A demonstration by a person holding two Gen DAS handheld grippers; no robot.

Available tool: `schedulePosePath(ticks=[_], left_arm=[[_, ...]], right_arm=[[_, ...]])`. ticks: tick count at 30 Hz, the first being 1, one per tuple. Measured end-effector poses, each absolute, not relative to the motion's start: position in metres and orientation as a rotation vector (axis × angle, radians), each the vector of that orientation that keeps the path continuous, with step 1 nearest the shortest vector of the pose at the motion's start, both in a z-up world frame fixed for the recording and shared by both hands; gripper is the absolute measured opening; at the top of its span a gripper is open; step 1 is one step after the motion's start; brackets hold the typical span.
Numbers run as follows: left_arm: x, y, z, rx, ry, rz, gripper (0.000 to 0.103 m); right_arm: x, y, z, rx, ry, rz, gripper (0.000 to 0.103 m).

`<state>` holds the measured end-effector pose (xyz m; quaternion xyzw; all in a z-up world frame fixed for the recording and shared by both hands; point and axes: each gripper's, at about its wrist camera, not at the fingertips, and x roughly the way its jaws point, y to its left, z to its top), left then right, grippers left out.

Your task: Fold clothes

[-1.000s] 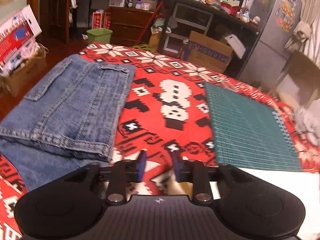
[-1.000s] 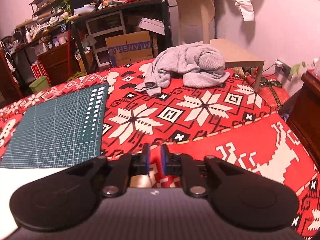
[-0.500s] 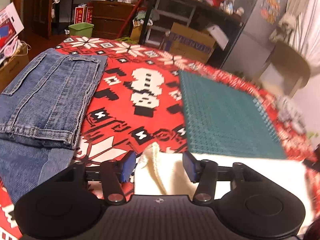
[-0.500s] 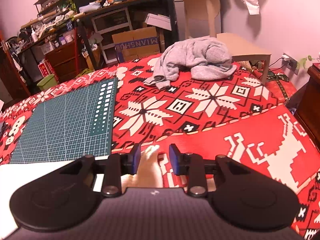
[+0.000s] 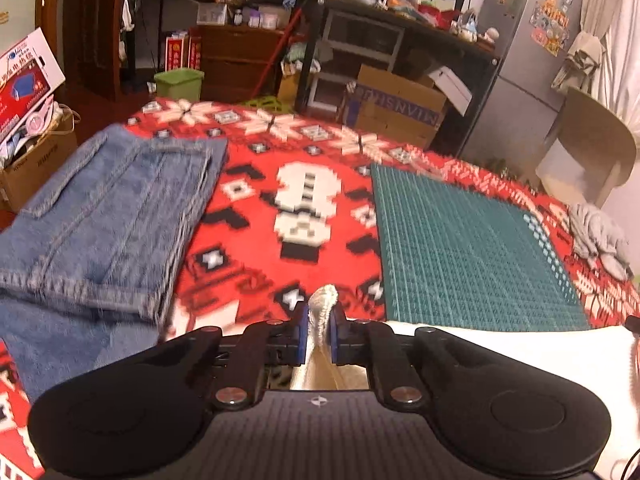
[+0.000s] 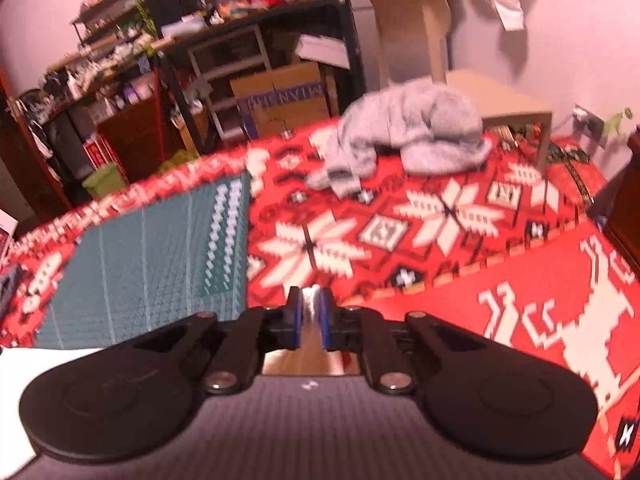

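A white garment [image 5: 500,344] lies along the near edge of the red patterned blanket [image 5: 280,264]. My left gripper [image 5: 322,320] is closing, and its pads pinch a bunched cream edge of that garment. My right gripper [image 6: 310,316] is closing too; a pale sliver of cloth shows between its pads, blurred. More of the white garment [image 6: 36,384] shows at the lower left of the right wrist view. Folded blue jeans [image 5: 112,220] lie to the left. A crumpled grey sweater [image 6: 408,136] sits at the far right of the bed.
A green cutting mat [image 5: 460,248] lies on the blanket beyond the white garment, also seen as the mat [image 6: 160,256] in the right wrist view. Behind the bed stand cluttered shelves [image 5: 360,40], cardboard boxes [image 5: 396,104], a green bin [image 5: 180,82], a fridge [image 5: 532,60] and a beige chair [image 6: 420,40].
Both grippers opened wider half a second ago with the white garment's edge between their jaws, then closed on it. The left view shifted slightly sideways.
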<state>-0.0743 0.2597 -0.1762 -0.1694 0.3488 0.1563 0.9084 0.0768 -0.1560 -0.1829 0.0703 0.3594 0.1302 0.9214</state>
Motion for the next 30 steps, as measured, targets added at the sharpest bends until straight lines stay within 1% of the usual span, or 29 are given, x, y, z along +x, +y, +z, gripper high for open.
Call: schedulePosePath(ticks=[6,11,12,13,14,17,18,19,21,23,24,25,26,27,30], left_arm=[[-0.038,0.270,-0.170,-0.315,0.700,0.317,0.011],[-0.008,0.277,-0.188,-0.289,0.765,0.333,0.011],[-0.005,0.278,-0.192,-0.288,0.779,0.336,0.013],[-0.004,0.278,-0.194,-0.286,0.785,0.344,0.018],[-0.005,0.278,-0.194,-0.281,0.778,0.356,0.022],[-0.012,0.278,-0.187,-0.274,0.750,0.380,0.032],[-0.015,0.278,-0.184,-0.272,0.737,0.387,0.039],[-0.019,0.278,-0.181,-0.269,0.723,0.394,0.041],[-0.025,0.277,-0.174,-0.264,0.699,0.407,0.041],[-0.029,0.272,-0.166,-0.268,0.673,0.407,0.038],[-0.031,0.268,-0.162,-0.269,0.661,0.396,0.036],[-0.031,0.263,-0.159,-0.273,0.653,0.378,0.029],[-0.029,0.257,-0.158,-0.284,0.655,0.346,0.025],[-0.026,0.250,-0.158,-0.295,0.657,0.313,0.019],[-0.015,0.231,-0.162,-0.310,0.675,0.239,0.017]], right_arm=[[0.115,-0.147,-0.180,0.142,0.725,0.277,0.009],[0.142,-0.139,-0.190,0.135,0.739,0.267,0.010],[0.145,-0.137,-0.193,0.127,0.742,0.263,0.011],[0.147,-0.135,-0.196,0.118,0.745,0.260,0.011],[0.148,-0.134,-0.199,0.110,0.748,0.253,0.014],[0.145,-0.138,-0.200,0.105,0.731,0.240,0.024],[0.143,-0.140,-0.198,0.105,0.721,0.239,0.024],[0.140,-0.141,-0.194,0.101,0.709,0.236,0.025],[0.132,-0.142,-0.184,0.083,0.675,0.234,0.025],[0.120,-0.139,-0.174,0.058,0.637,0.252,0.023],[0.115,-0.134,-0.170,0.043,0.625,0.267,0.016],[0.112,-0.128,-0.169,0.031,0.623,0.288,0.011],[0.108,-0.121,-0.168,0.019,0.620,0.309,0.008],[0.105,-0.114,-0.167,0.007,0.617,0.330,0.008],[0.102,-0.093,-0.176,0.008,0.649,0.386,0.008]])
